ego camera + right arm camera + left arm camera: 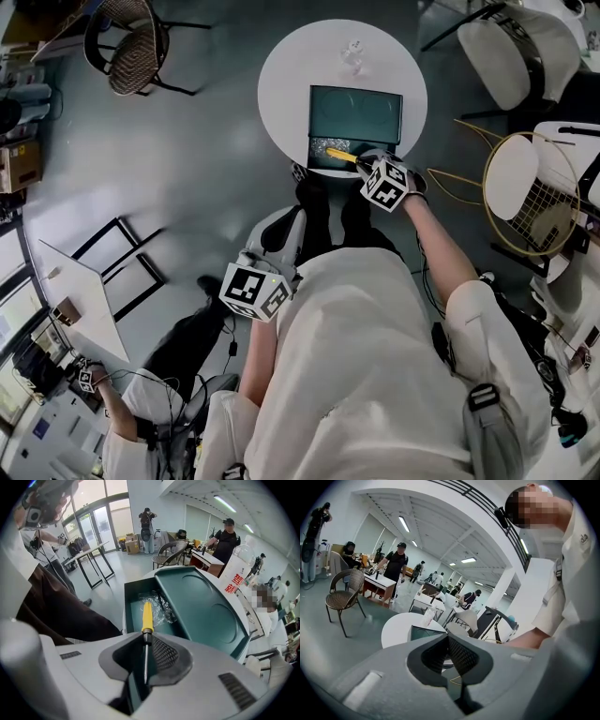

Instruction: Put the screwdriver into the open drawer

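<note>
Our left gripper (pixel 449 653), jaws together, over grey floor (pixel 206 141); at a round white table (pixel 281 84) our right gripper (pixel 145 653) clamps the yellow-handled screwdriver (pixel 147 613) above the open drawer (pixel 133 613)

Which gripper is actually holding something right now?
The right gripper, shut on the screwdriver by its metal shaft, above the open drawer. The left gripper is shut on nothing.

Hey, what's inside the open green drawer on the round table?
A crumpled clear plastic bag lies in the dark green drawer; its contents are unclear. The yellow-handled screwdriver, clamped in the right gripper, reaches over the drawer and covers part of its floor.
</note>
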